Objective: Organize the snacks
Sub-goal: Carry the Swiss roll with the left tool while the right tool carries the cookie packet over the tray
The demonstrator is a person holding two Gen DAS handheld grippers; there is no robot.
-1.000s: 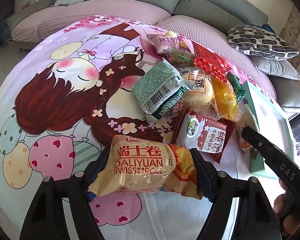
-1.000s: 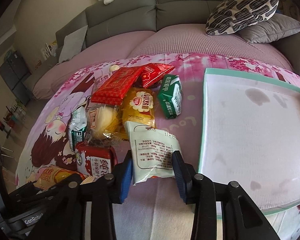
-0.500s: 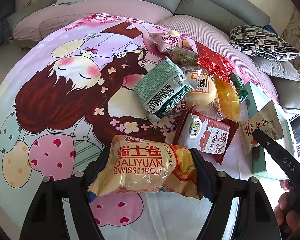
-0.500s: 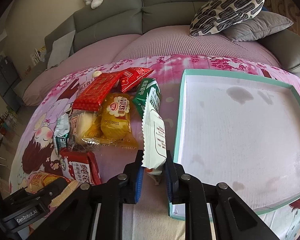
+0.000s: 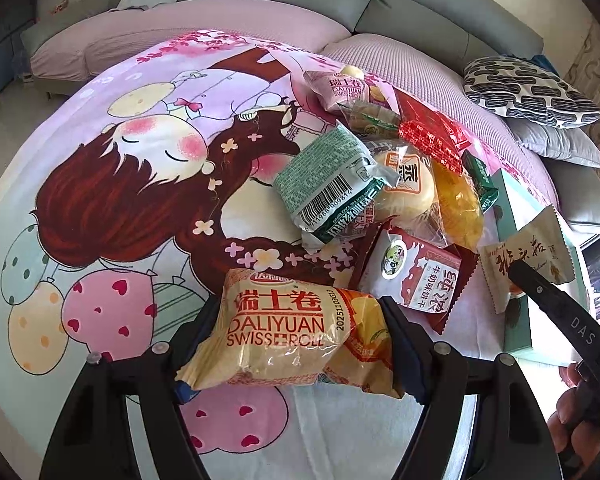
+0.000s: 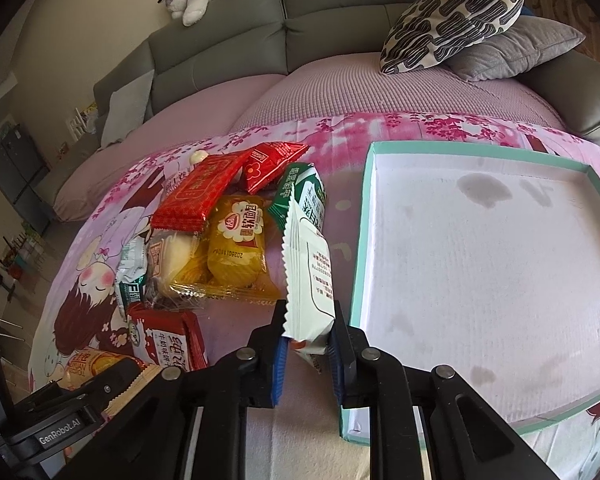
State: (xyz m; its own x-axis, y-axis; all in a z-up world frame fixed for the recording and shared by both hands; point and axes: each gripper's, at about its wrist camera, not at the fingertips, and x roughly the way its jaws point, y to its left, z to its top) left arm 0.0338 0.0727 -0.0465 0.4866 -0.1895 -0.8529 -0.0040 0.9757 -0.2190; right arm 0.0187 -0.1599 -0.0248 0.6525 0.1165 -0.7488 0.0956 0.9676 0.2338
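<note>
A grey sofa point(image 6: 340, 12) is running along the back, and the cartoon-print sheet point(image 5: 112, 184) is covering the bed in front of it. The shallow teal-rimmed box point(image 6: 480, 280) is lying on the sheet at the right of the right wrist view, its white floor bare. Just left of it, a heap of snacks point(image 6: 220, 224) is crowding together: red, yellow and green packets touching and overlapping.

You are holding your left claw point(image 5: 300, 344) clamped across a yellow Swiss roll packet point(image 5: 288, 332), its fingers pressing both sides and the packet sitting at the near edge of the heap.

You are keeping your right claw point(image 6: 308, 344) clenched on a white packet point(image 6: 310, 280), pinched by its lower end and standing on edge, just beside the box's left rim and above the sheet.
</note>
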